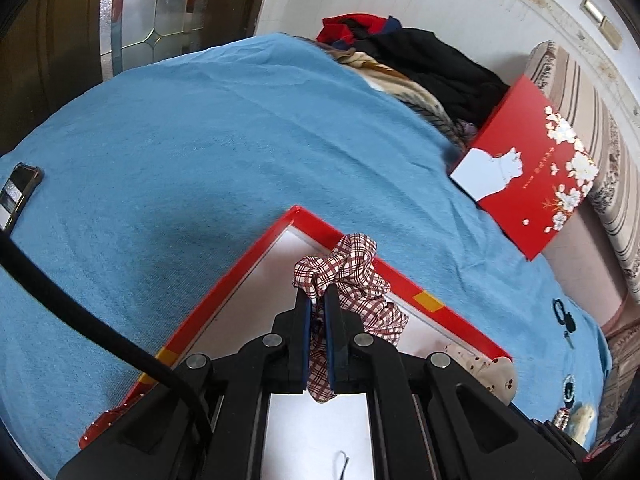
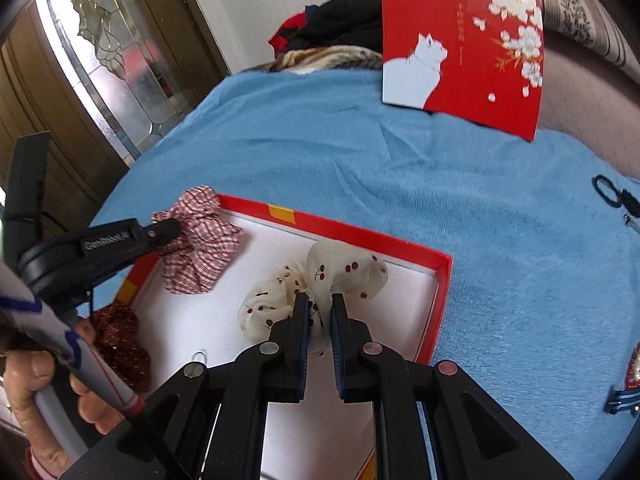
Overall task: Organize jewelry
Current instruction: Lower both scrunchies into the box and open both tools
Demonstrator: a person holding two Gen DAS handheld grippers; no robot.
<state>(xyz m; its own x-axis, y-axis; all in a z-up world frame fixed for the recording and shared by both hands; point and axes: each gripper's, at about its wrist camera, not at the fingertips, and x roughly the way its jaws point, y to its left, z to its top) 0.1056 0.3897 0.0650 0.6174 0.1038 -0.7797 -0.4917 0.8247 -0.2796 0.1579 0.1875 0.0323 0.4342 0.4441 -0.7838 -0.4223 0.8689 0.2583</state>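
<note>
1. The red-rimmed shallow box (image 2: 440, 280) lies open on the blue bedspread (image 2: 360, 152), its white floor facing up.
2. Inside it, the cream cherry-print scrunchie (image 2: 320, 280) sits near the middle of the floor, bunched, its bulk running from lower left to upper right toward the far right wall.
3. The right tool (image 2: 320, 308) has its two fingers closed to a narrow gap, pinching a fold of that cream scrunchie.
4. The red-and-white plaid scrunchie (image 1: 344, 280) hangs over the box's far-left corner, seen from the right wrist view, partly above the rim; it droops lengthwise between the fingers.
5. The left tool (image 1: 318, 304) is pressed together on the plaid scrunchie.
6. A dark red dotted scrunchie (image 2: 120, 344) rests at the box's near-left edge; whether it is fully inside I cannot tell.
7. A small wire loop (image 2: 199, 357) lies on the white floor near it.
8. The red lid with a white cat and blossoms (image 2: 460, 48) lies farther back on the bedspread, well apart from the box.
9. Black hair ties (image 2: 608, 192) lie on the bedspread to the right.
</note>
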